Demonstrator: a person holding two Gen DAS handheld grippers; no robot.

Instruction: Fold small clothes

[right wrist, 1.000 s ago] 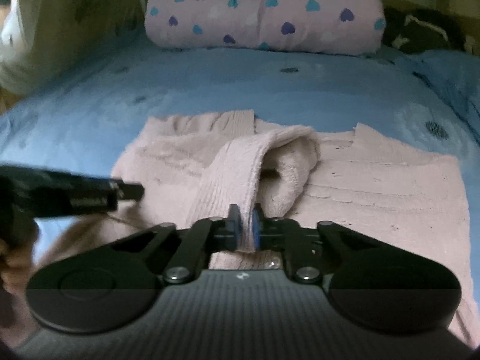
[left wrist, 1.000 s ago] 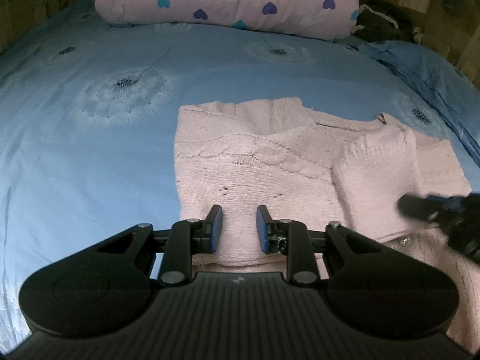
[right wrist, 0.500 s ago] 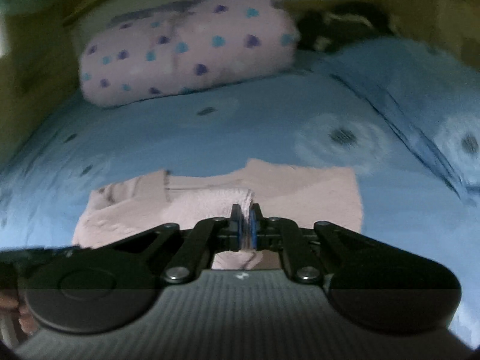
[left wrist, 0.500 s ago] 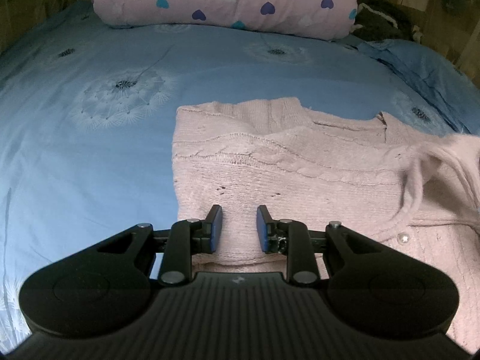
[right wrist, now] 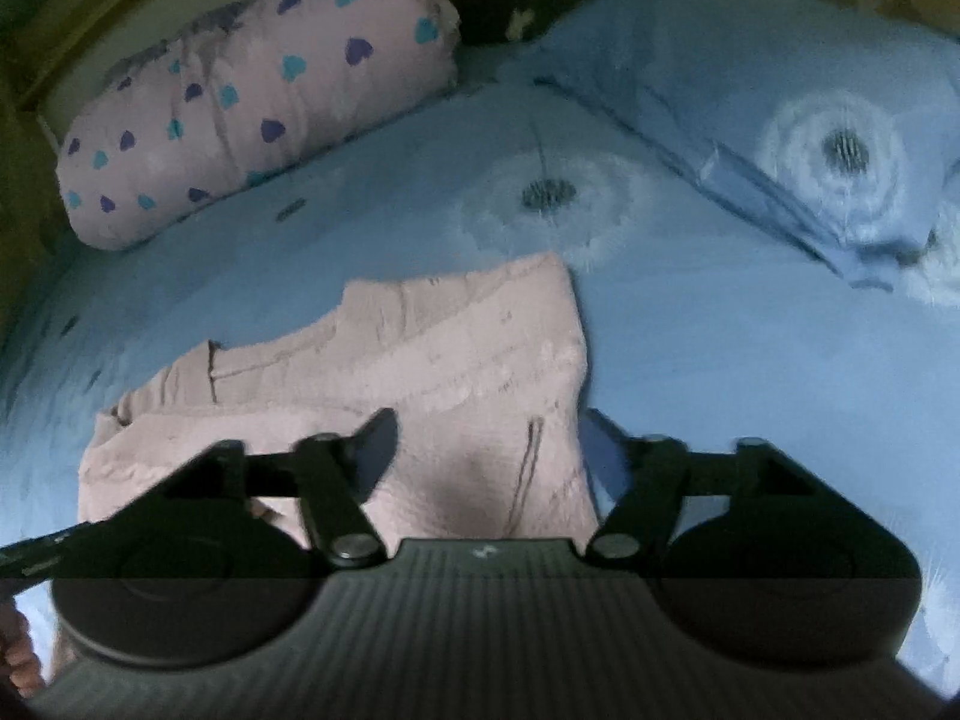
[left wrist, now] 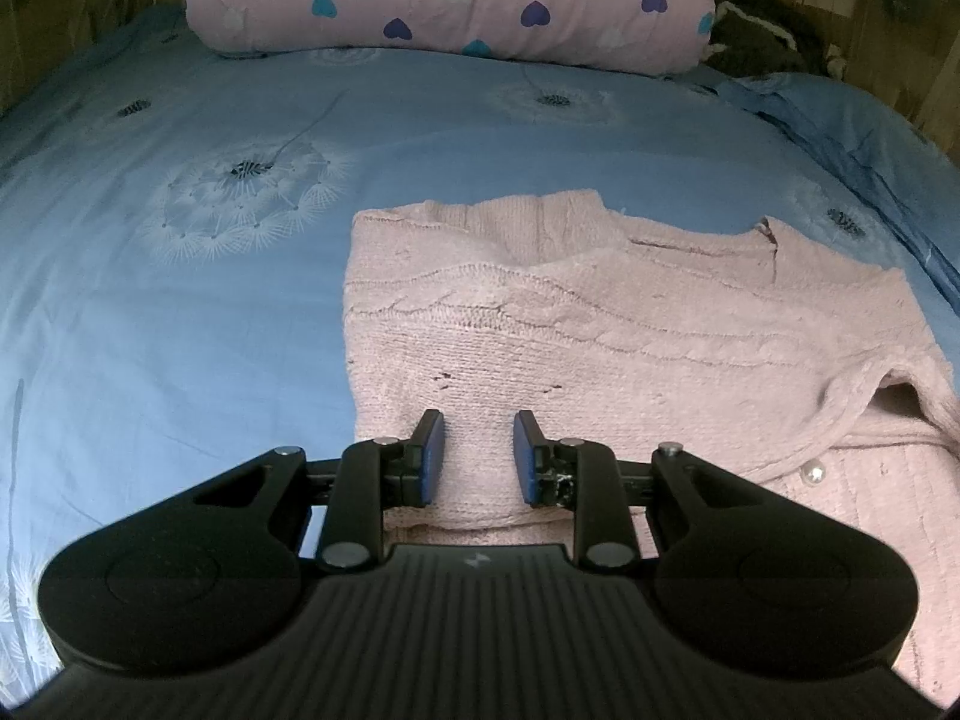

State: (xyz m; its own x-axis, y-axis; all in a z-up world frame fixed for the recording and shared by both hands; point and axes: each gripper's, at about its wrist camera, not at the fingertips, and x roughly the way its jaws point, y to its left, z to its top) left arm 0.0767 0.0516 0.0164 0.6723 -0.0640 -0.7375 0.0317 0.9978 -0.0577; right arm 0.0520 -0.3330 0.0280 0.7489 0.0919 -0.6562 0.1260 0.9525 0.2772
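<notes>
The pink sweater [left wrist: 600, 348] lies flat on the blue bed [left wrist: 180, 312], partly folded, directly ahead of and beneath both sets of fingers. The heart-print pillow [left wrist: 450, 0] sits far beyond them. The left gripper [left wrist: 478, 456] hovers over the near hem, fingers spread, holding nothing. The right gripper [right wrist: 489, 450] has its fingers spread wide, empty. For a clean next fold, I'd pinch the hem at matching corners and lift evenly.

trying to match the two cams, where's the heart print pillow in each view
Left wrist: heart print pillow lies across the top centre, beyond the pink sweater.
Right wrist: heart print pillow is upper left, tilted.
Shared landmark: the pink sweater on the blue bedsheet, centre in both.
</notes>
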